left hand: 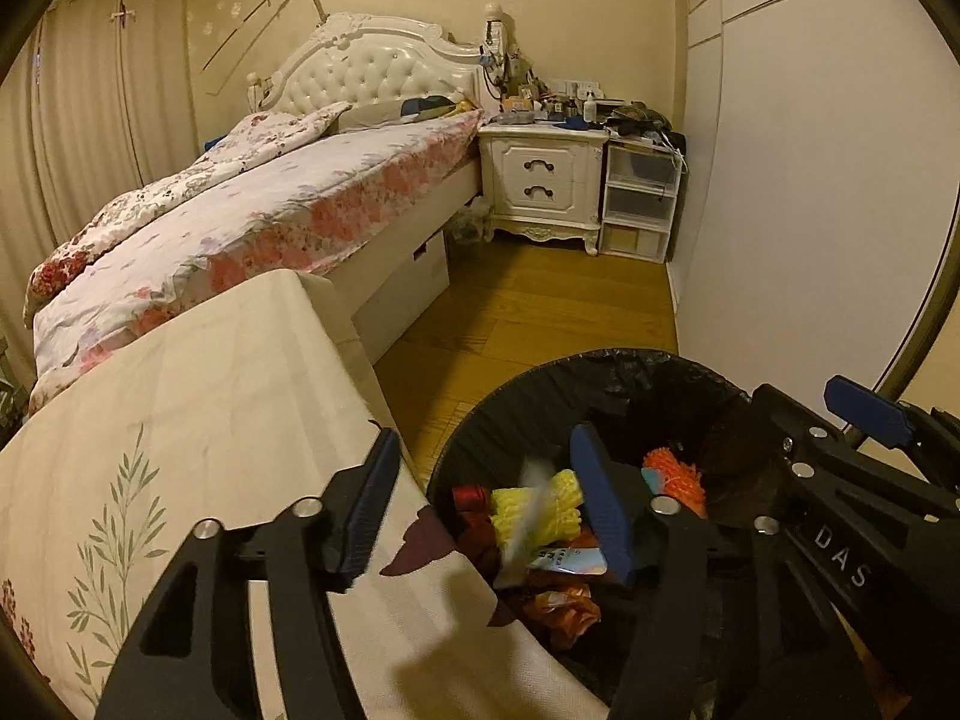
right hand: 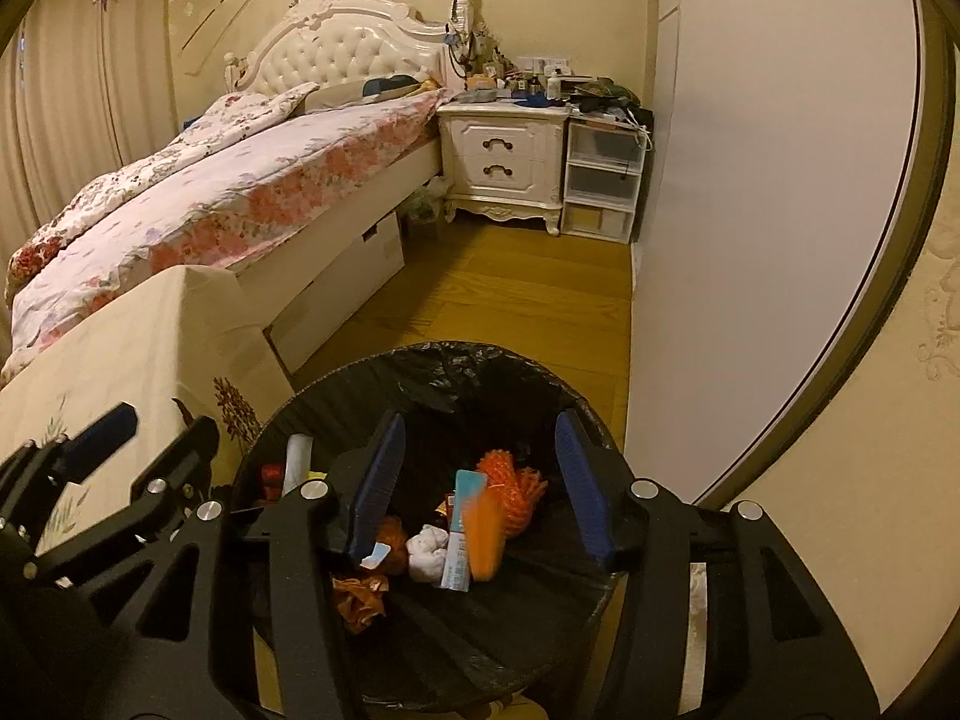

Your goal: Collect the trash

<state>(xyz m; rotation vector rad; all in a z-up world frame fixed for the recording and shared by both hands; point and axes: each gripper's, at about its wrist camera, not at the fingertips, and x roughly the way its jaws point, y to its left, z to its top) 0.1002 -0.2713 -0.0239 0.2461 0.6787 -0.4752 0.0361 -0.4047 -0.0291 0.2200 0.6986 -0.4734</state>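
At the far left hang the curtains, and next to them the bed runs along the wall to its white headboard. In front of the bed stands a table with a cream cloth; its right edge comes down close beside the trash bin, with only a thin strip of floor between them in the left wrist view.

The left gripper is over that edge — its left finger above the cloth, its right finger above the bin. The jaws stand apart and nothing is pressed between them. A pale, blurred piece shows between the fingers, above the trash; I cannot tell what it is.

The bin has a black bag folded over its rim. Inside lie the trash pieces: a yellow net, an orange net, a white crumpled lump, an orange wrapper and a flat light-blue packet.

The right gripper is over the middle of the bin, jaws apart, gripping nothing. A blurred orange piece shows between its fingers, above the trash.

Behind the bin the wooden floor is open up to the nightstand and the plastic drawers — a free lane between the bed and the white wall on the right, which stands near the bin's right side.
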